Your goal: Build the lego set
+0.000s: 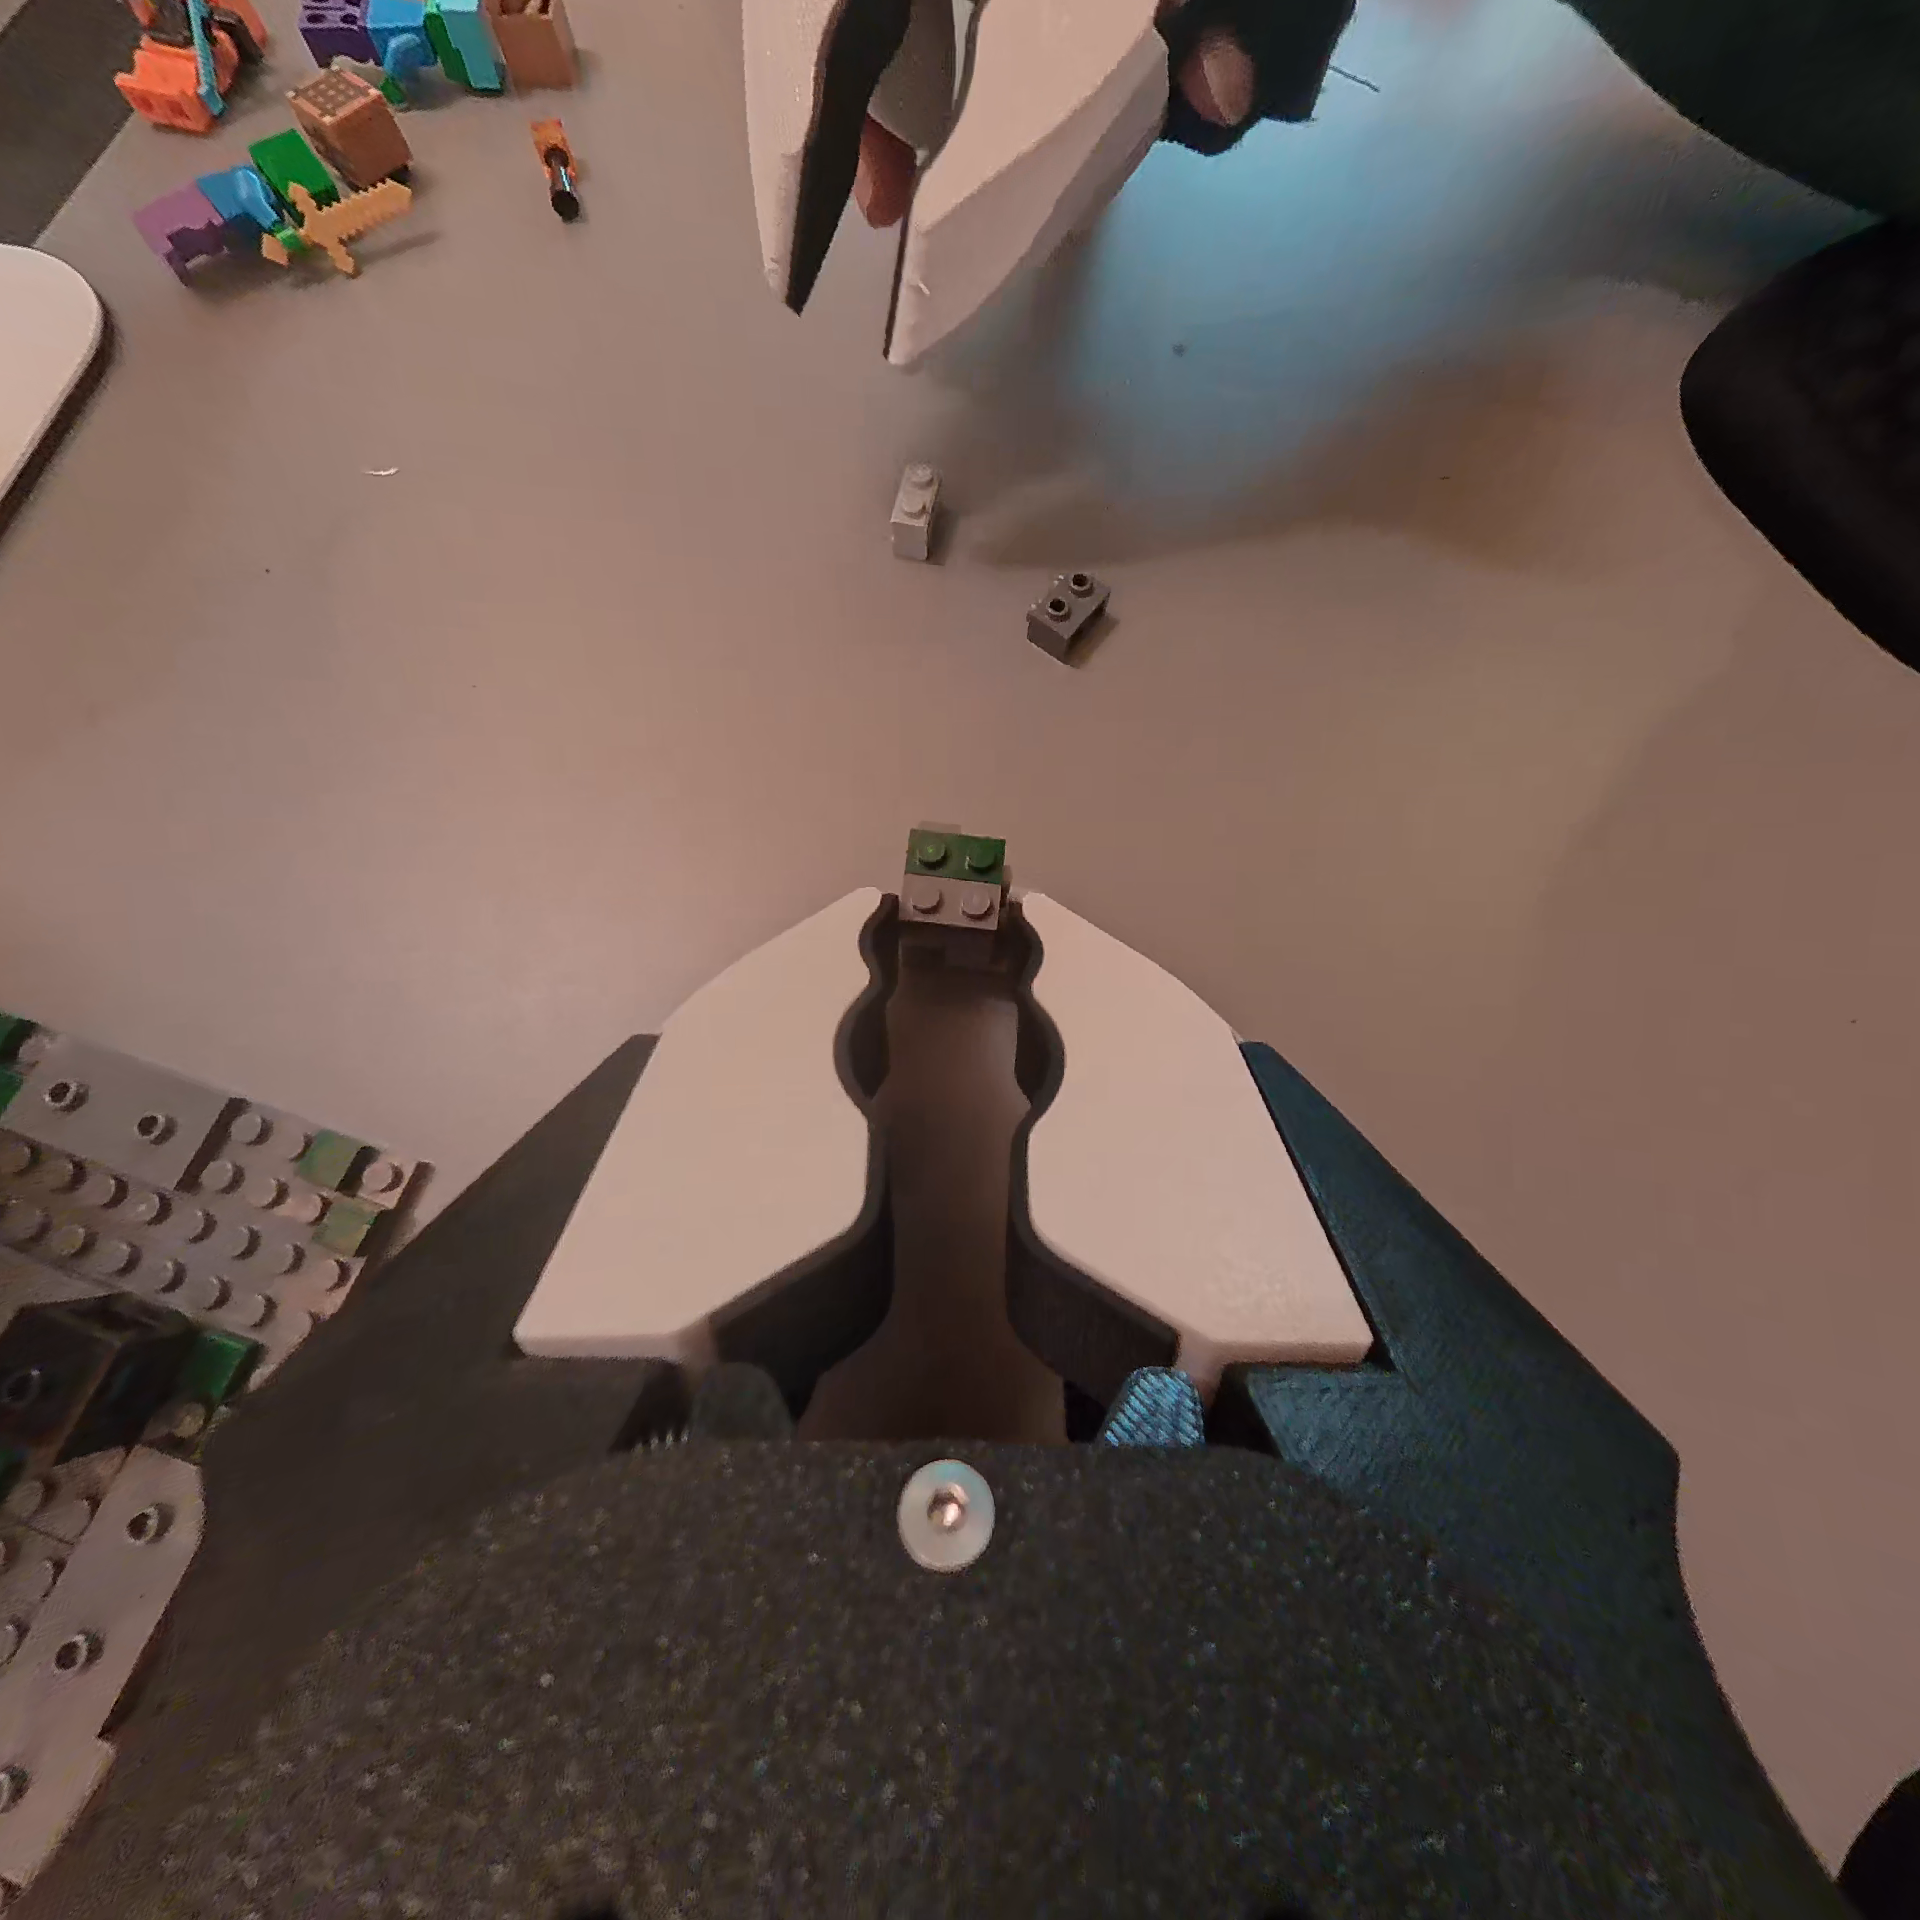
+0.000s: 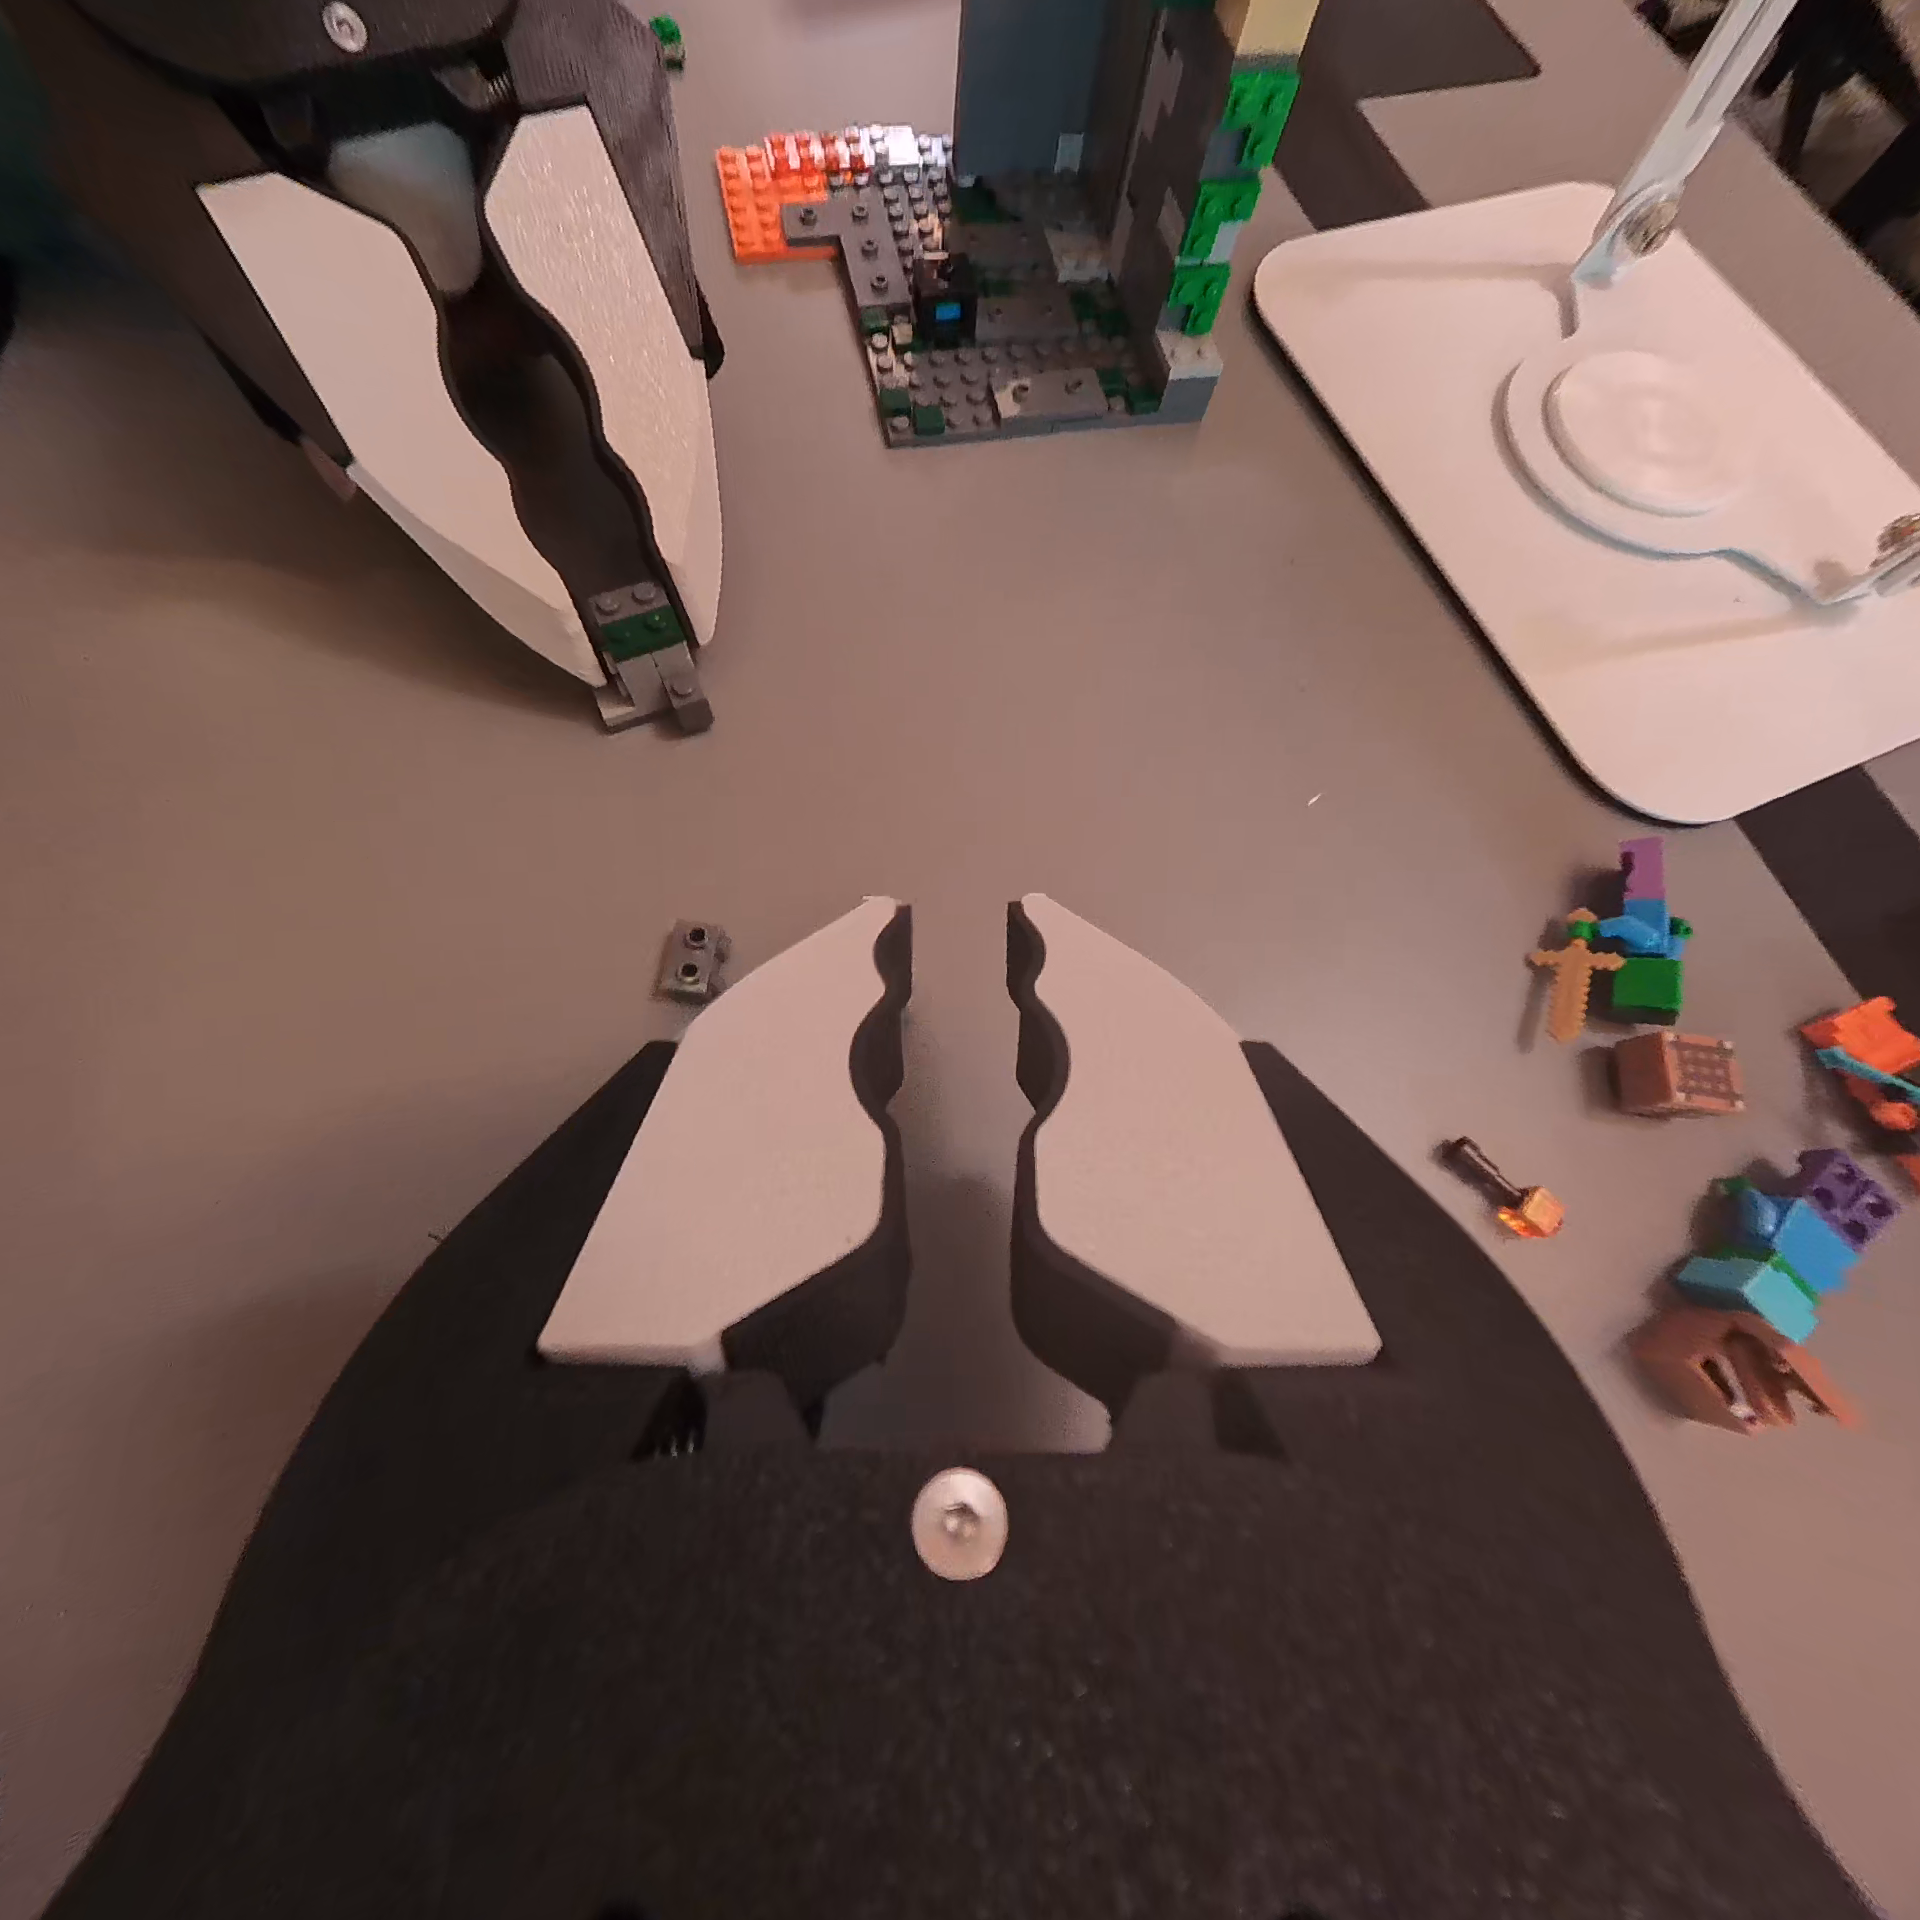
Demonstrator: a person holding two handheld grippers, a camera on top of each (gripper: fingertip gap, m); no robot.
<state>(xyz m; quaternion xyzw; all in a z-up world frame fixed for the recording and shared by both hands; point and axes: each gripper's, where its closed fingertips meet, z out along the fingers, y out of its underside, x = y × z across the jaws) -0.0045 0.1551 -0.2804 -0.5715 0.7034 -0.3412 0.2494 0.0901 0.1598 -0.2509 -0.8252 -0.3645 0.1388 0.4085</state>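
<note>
My left gripper point(image 1: 952, 906) is shut on a small grey-and-green brick assembly point(image 1: 957, 856), held just above the grey table. The right wrist view shows it at upper left point(image 2: 652, 673) with the assembly point(image 2: 636, 621) pinched at the tips, its lower grey part near the table. My right gripper point(image 2: 961, 920) is open and empty, low over the table; it also shows at the top of the left wrist view point(image 1: 847, 327). A light grey brick point(image 1: 914, 512) and a dark grey brick point(image 1: 1068, 615) lie loose between the grippers. The dark one point(image 2: 691, 961) sits just left of my right gripper's left finger.
The partly built lego model point(image 2: 1039, 343) with a tall grey-and-green tower stands at the back, and shows at lower left point(image 1: 156, 1195) too. A white lamp base point(image 2: 1610, 468) is at the right. Small figures and parts point(image 2: 1621, 956) lie at the right edge. My right fingertips sit around 11 centimeters from my left ones. From either gripper's tips it is about 25 centimeters to the white lamp base point(image 2: 1610, 468).
</note>
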